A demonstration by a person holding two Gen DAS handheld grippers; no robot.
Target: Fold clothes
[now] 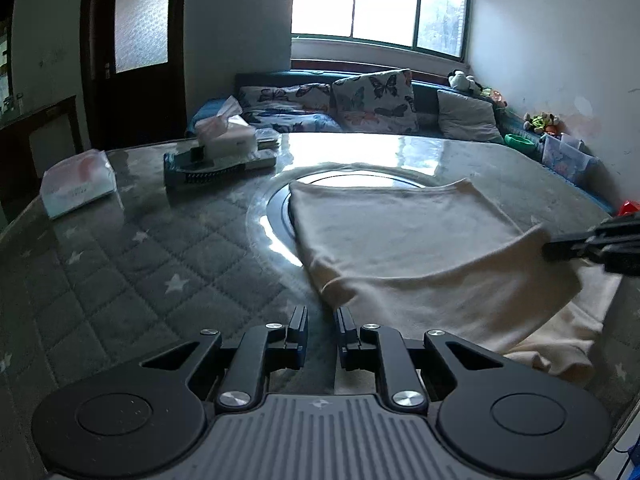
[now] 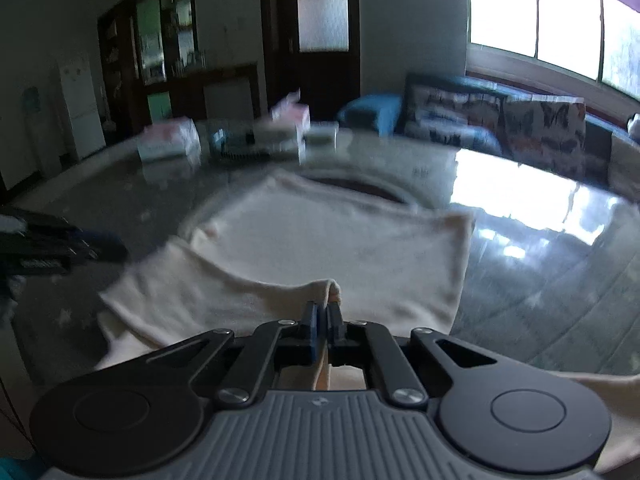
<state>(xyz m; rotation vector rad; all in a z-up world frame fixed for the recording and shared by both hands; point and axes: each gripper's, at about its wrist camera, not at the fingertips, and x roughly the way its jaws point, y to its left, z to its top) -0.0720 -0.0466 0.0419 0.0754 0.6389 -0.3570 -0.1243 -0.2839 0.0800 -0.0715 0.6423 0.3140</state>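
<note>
Surface: a round table [image 1: 120, 264] under a glass top, with a grey quilted cloth printed with white stars beneath the glass. A dark round turntable [image 1: 280, 216] sits at the centre. The glass throws back strong window glare.

Task item: a cream garment [image 1: 400, 240] lies on the table, partly over the turntable, its near edge folded up and lifted.

Right gripper [image 2: 323, 312]: jaws closed tight on a pinched fold of the garment's near edge; cloth shows between and behind the pads. In the left wrist view it enters from the right edge, holding that same raised edge.

Left gripper [image 1: 323, 320]: jaws narrow, a small gap between them, nothing in it. It hangs over bare table just beside the garment's left corner, not touching it.

Other items on the table's far left: a soft tissue pack [image 1: 78, 184], a tissue box [image 1: 226, 136] and a dark brush [image 1: 208, 166].

Room: a sofa [image 1: 360, 108] with butterfly-print cushions stands behind the table under a wide window [image 1: 380, 0]. Plush toys [image 1: 542, 122] sit at its right end. A dark door [image 1: 136, 40] with frosted glass stands left. The right wrist view is blurred.
</note>
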